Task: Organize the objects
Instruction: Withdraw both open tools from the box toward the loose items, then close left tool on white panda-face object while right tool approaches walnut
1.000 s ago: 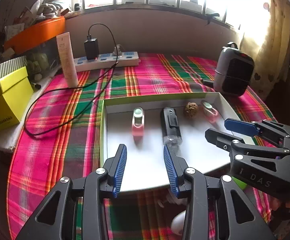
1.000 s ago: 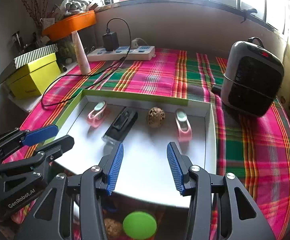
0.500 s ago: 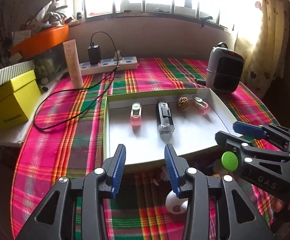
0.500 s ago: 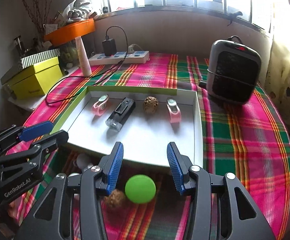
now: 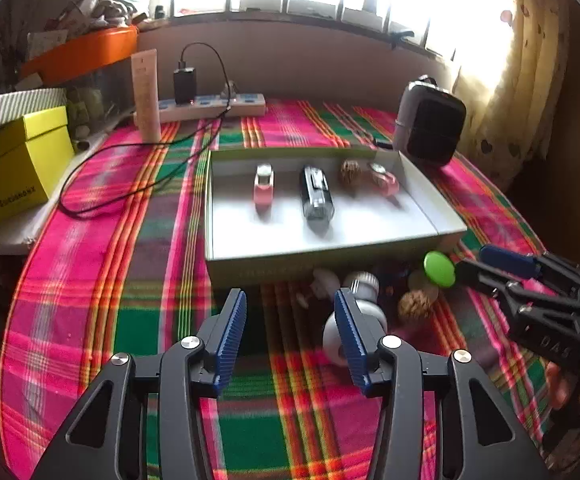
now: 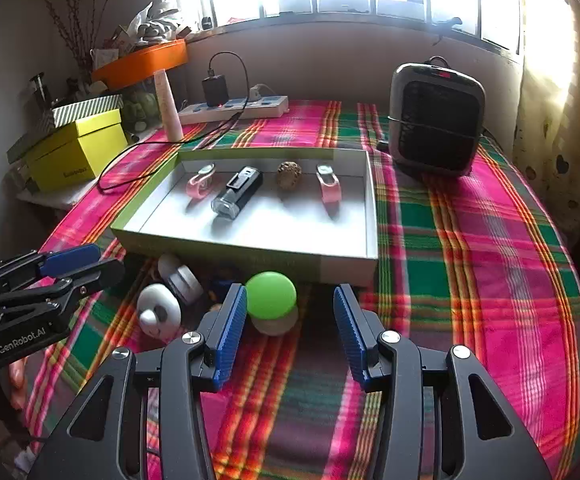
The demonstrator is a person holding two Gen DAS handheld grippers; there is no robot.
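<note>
A shallow white tray (image 5: 329,250) (image 6: 246,250) with green sides lies on the plaid tablecloth. It holds two pink clips (image 5: 263,188) (image 6: 328,187), a black lighter-like device (image 5: 315,196) (image 6: 238,192) and a walnut (image 5: 349,168) (image 6: 289,175). In front of the tray sits a pile: a green-topped lamp (image 5: 439,269) (image 6: 270,296), a white bulb-like object (image 5: 355,320) (image 6: 158,314), another walnut (image 5: 415,306). My left gripper (image 5: 290,336) hangs over the cloth before the pile, its jaws opening, nothing between them. My right gripper (image 6: 290,332) stands open just behind the green lamp.
A dark grey heater (image 6: 435,120) stands at the back right. A power strip (image 6: 234,108) with a charger and cable lies at the back. A yellow box (image 5: 14,168), a tall tube (image 5: 146,96) and an orange bin (image 5: 86,52) stand at the left.
Both grippers have drawn back from over the tray toward the near table edge, so the pile in front of the tray has come into view. The left jaws have spread wider.
</note>
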